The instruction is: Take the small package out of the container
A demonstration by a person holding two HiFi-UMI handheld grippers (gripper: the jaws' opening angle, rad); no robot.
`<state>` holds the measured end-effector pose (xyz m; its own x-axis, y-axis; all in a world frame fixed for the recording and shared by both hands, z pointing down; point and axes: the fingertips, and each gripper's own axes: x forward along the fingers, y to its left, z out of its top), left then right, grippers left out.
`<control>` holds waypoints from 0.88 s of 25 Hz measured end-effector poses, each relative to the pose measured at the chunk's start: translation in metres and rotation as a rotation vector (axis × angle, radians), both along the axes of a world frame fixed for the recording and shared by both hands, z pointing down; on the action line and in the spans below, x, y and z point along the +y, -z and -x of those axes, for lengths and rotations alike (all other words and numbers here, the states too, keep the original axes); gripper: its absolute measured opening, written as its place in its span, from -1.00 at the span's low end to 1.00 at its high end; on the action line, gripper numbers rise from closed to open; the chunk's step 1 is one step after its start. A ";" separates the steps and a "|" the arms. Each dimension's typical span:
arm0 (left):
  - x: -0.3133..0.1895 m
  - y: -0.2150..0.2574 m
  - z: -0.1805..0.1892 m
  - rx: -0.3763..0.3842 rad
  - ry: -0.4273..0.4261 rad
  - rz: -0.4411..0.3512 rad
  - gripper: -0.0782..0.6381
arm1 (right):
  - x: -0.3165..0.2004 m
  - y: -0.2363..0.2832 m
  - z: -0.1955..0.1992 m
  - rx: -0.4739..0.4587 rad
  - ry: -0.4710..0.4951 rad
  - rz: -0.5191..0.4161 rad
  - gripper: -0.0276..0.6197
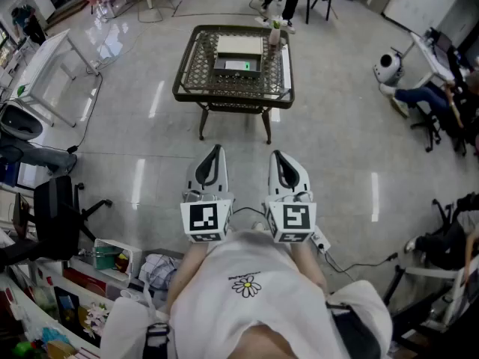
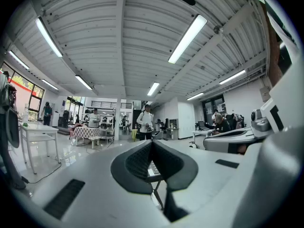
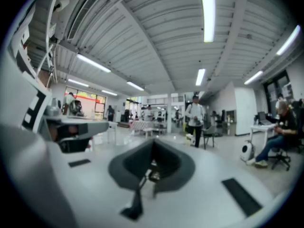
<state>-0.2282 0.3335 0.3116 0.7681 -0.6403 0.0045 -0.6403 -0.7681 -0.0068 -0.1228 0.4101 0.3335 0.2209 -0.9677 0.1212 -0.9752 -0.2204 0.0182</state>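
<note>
**Head view**
1. Locate the table (image 1: pixel 196 72) at upper centre of the frame. It stands on the floor, well apart from both grippers.
2. On its top, find the container (image 1: pixel 224 72), a dark tray. A flat beige box (image 1: pixel 239 46) lies just beyond it, and a small bottle (image 1: pixel 275 34) stands at the box's right.
3. A pale item (image 1: pixel 247 66) with a green spot lies inside the container. At this distance you cannot confirm that it is the small package.
4. The left gripper (image 1: pixel 215 155) and the right gripper (image 1: pixel 279 159) sit side by side at lower centre, both pointing toward the table.

**Left gripper view**
1. The 2 jaws of the left gripper (image 2: pixel 152 144) meet at their tips at frame centre. They are closed and hold nothing.
2. The table (image 2: pixel 153 169) shows small in the gap below the tips.
3. A standing person (image 2: pixel 145 123) is visible far back, at centre.

**Right gripper view**
1. The 2 jaws of the right gripper (image 3: pixel 153 144) are fully together and hold nothing.
2. The table (image 3: pixel 152 175) appears blurred in the gap below the tips.
3. A seated person (image 3: pixel 280 132) is at the right edge.
</note>
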 end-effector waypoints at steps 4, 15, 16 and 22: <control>-0.002 -0.003 -0.001 0.003 0.007 0.007 -0.71 | -0.002 -0.003 0.003 0.007 0.023 0.017 -0.82; 0.001 0.001 -0.011 0.068 -0.023 0.013 -0.70 | 0.002 -0.010 -0.005 -0.061 0.026 -0.005 -0.82; 0.002 0.000 -0.014 0.066 -0.031 0.019 -0.70 | 0.003 -0.010 -0.007 -0.082 0.026 -0.015 -0.82; 0.007 -0.009 -0.036 0.042 -0.013 0.013 -0.70 | 0.009 -0.017 -0.019 -0.057 0.048 0.012 -0.82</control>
